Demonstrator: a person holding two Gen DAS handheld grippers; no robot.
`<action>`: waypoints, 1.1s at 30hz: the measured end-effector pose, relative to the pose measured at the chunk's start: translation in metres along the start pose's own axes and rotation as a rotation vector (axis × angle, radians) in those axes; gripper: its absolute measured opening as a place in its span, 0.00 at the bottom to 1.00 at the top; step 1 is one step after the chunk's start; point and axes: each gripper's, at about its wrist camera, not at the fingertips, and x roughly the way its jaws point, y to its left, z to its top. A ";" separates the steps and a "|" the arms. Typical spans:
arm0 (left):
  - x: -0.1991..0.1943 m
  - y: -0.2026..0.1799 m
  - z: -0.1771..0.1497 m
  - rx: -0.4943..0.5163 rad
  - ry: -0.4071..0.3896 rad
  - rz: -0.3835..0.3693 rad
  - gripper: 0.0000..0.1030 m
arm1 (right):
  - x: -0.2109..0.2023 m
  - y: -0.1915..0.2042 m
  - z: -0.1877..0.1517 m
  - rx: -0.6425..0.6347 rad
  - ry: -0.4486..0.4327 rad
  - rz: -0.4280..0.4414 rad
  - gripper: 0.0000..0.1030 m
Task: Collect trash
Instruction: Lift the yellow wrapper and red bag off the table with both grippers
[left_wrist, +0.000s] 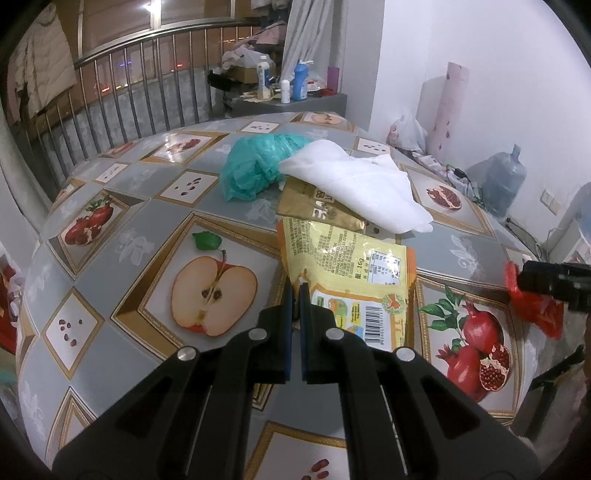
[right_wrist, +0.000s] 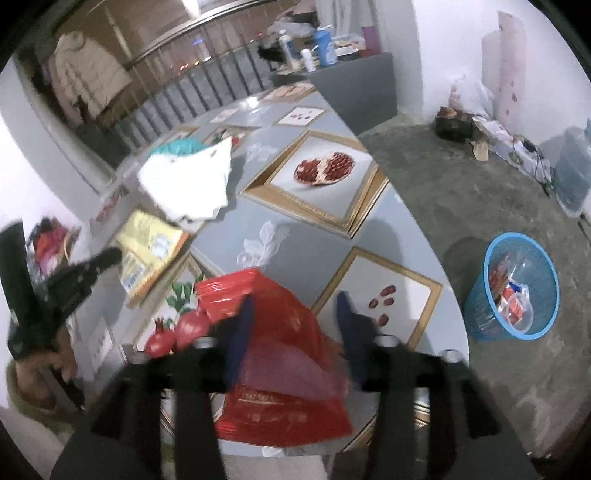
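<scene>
Left fingers (left_wrist: 297, 291) clenched on the yellow packet (left_wrist: 351, 273); right fingers (right_wrist: 291, 302) released, straddling the red bag (right_wrist: 280, 332).

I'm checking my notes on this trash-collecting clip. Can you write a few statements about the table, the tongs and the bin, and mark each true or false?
1. The left tongs are shut on the yellow snack packet. True.
2. The white cloth lies partly over the gold wrapper. True.
3. The blue basket stands on the table. False: it stands on the floor beside it.
4. The right tongs are clamped on the red bag. False: their jaws stand apart, the bag between them.
5. The blue basket is empty. False: it holds wrappers.
</scene>
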 end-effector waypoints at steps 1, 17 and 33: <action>0.000 0.000 0.000 -0.001 0.001 0.000 0.01 | 0.002 0.002 -0.002 -0.019 0.011 -0.008 0.50; 0.002 0.005 0.000 -0.012 0.000 0.000 0.01 | -0.017 0.026 -0.017 -0.216 -0.015 0.025 0.71; -0.013 0.019 -0.002 -0.033 -0.038 -0.004 0.01 | -0.001 0.029 -0.020 -0.224 0.000 -0.042 0.36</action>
